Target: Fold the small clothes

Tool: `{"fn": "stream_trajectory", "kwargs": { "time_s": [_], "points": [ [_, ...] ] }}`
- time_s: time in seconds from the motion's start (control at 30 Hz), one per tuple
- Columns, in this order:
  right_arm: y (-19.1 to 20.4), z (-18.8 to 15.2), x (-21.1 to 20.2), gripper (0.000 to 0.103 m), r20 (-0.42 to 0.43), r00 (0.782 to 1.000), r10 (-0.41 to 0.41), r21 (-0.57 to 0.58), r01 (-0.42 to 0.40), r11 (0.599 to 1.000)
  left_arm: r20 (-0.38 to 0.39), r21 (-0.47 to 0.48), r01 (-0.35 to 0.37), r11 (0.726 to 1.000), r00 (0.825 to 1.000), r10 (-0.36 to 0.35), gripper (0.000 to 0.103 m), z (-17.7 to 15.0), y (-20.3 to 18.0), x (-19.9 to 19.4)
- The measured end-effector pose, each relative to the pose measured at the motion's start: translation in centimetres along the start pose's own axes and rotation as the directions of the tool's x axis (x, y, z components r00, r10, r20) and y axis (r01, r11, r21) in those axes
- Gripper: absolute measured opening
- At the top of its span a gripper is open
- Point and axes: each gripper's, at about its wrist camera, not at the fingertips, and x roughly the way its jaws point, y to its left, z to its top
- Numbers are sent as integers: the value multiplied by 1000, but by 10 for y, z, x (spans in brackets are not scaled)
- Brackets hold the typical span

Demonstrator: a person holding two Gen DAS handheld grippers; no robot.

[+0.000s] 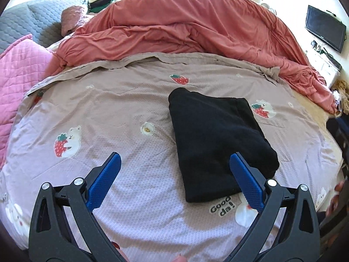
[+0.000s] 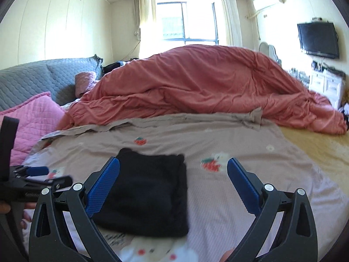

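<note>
black garment (image 1: 213, 142) folded on bedsheet (image 1: 135, 113) | near edge blurred, right view

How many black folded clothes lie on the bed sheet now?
1. The black folded garment lies on the printed sheet, just ahead of both open claws: left claw, right claw. Others may be hidden.

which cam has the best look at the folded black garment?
Left wrist. The black garment is sharp there, nearly whole, with only its near right corner behind a blue finger. The right wrist view shows it blurred, lower in frame, its left edge behind a finger.
</note>
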Motion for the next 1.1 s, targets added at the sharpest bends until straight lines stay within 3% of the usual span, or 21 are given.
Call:
{"fn": "stream_trajectory", "kwargs": {
  "time_s": [0.47, 0.73, 1.1],
  "points": [
    [38, -22, -38, 98, -139, 990, -8, -26, 5, 1000, -14, -6, 31, 999, 999, -31, 94, -33, 22, -43],
    [42, -47, -40, 98, -291, 957, -10, 40, 23, 999, -45, -30, 23, 999, 999, -24, 94, -56, 34, -48],
    [53, -72, -33, 99, -330, 944, -22, -36, 10, 999, -114, -31, 35, 999, 993, -38, 94, -81, 32, -41]
  ]
}}
